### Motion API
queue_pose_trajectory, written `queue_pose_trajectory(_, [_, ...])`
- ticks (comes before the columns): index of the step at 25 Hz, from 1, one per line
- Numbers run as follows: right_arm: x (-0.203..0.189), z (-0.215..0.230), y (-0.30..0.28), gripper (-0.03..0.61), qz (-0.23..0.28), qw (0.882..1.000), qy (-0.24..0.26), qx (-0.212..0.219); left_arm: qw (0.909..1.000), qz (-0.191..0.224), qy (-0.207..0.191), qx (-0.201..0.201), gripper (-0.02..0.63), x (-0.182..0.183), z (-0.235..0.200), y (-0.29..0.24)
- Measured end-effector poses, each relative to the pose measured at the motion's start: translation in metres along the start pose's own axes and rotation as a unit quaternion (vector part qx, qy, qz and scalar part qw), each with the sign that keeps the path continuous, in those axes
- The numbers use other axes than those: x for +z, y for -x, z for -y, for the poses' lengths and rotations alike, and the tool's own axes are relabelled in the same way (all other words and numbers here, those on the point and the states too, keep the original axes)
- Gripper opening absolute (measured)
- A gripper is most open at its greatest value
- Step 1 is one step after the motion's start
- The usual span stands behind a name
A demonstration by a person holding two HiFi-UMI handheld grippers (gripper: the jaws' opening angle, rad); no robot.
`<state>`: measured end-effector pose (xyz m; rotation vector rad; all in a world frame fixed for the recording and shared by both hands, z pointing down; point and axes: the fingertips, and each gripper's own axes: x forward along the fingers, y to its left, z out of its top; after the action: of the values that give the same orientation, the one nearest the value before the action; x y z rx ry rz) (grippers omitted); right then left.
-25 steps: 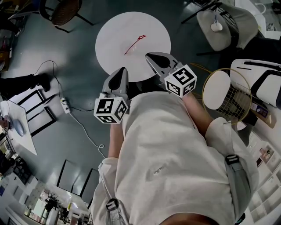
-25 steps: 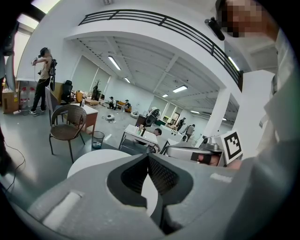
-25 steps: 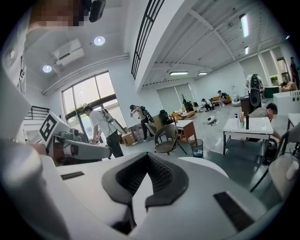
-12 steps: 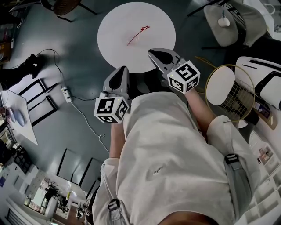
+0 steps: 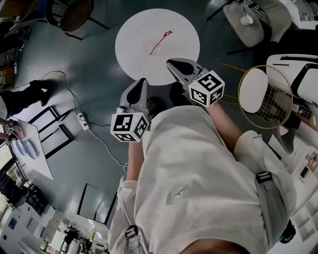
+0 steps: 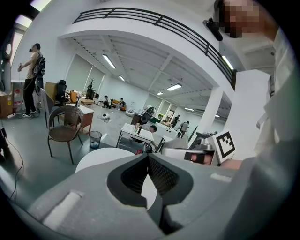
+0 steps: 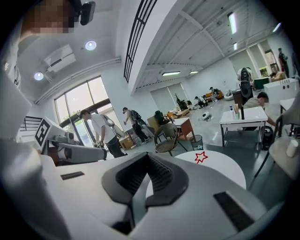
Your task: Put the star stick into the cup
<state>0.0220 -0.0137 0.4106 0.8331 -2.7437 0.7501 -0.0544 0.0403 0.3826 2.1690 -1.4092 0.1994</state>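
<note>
Star stick (image 5: pixel 159 43) lies diagonally on the worktop (image 5: pixel 133 47), star end far-right; left tongs (image 5: pixel 142 82) and right tongs (image 5: pixel 170 63) both clenched, empty.

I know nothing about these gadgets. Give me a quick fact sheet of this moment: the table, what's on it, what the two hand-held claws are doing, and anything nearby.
surface: round white table
on it: red star stick, lying flat, untouched
cup: none in view
left gripper: jaws together, empty, near the table's closest edge
right gripper: jaws together, empty, near the same edge
nearby: badminton racket to the right; wicker chair beyond the table
</note>
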Motion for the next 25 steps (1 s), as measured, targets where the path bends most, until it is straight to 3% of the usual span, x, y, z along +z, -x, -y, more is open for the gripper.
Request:
queue_pose_trajectory(12, [-0.034, -0.075, 0.011, 0.009, -0.008, 0.999, -0.015, -0.044, 0.9991, -0.004, 0.014, -0.039, 0.011, -0.04, -0.025, 0.073])
queue_pose_trajectory(19, [-0.048, -0.112, 0.019, 0.009, 0.008, 0.997, -0.012, -0.076, 0.9971, -0.015, 0.006, -0.075, 0.011, -0.055, -0.037, 0.099])
queue_pose_trajectory(25, [-0.058, -0.135, 0.051, 0.009, 0.03, 0.994, -0.016, -0.109, 0.9937, -0.031, -0.012, -0.107, 0.011, -0.067, -0.022, 0.116])
